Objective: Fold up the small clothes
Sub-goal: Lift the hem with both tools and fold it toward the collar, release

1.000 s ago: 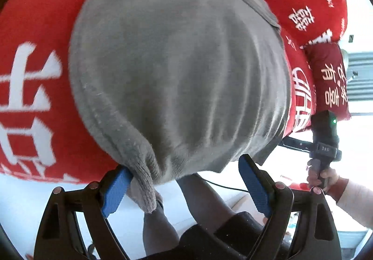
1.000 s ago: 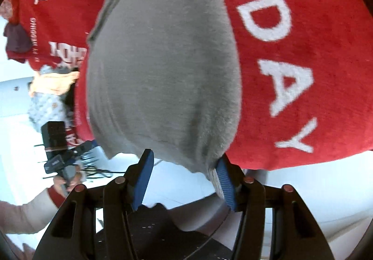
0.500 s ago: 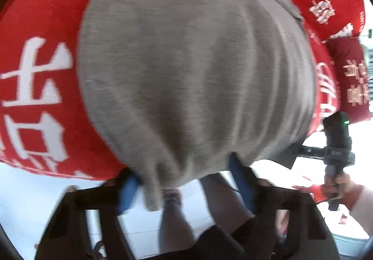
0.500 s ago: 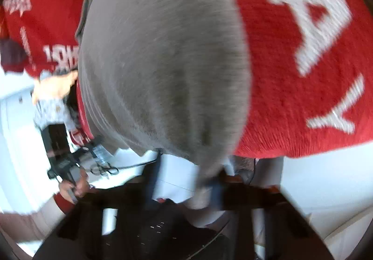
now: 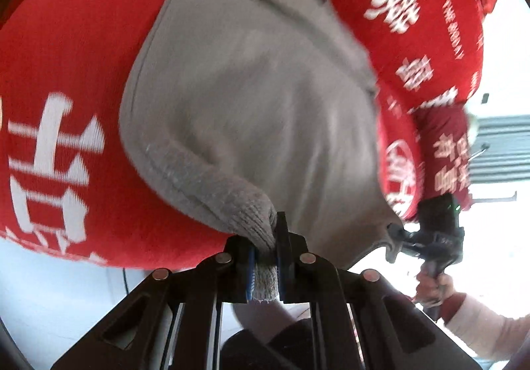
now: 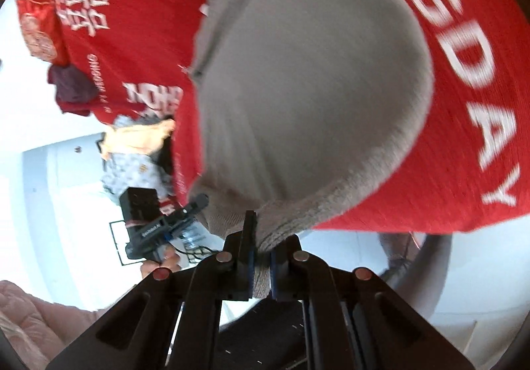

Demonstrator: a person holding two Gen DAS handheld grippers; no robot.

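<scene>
A grey knit garment [image 5: 258, 111] lies spread on a red cloth with white lettering [image 5: 66, 78]. My left gripper [image 5: 265, 267] is shut on the ribbed near-left corner of the garment at the cloth's near edge. My right gripper [image 6: 261, 267] is shut on the ribbed near-right corner of the same garment [image 6: 298, 88]. Each gripper shows in the other's view: the right one [image 5: 434, 234] to the right, the left one [image 6: 149, 220] to the left.
The red cloth [image 6: 463, 104] covers the work surface, with its near edge just ahead of both grippers. A red pouch [image 6: 39, 28], a dark red item [image 6: 71, 91] and a pile of yellow and patterned clothes [image 6: 132, 151] lie at the far left.
Both grippers were open around the garment's near corners a second ago. Both have now closed on those ribbed corners.
</scene>
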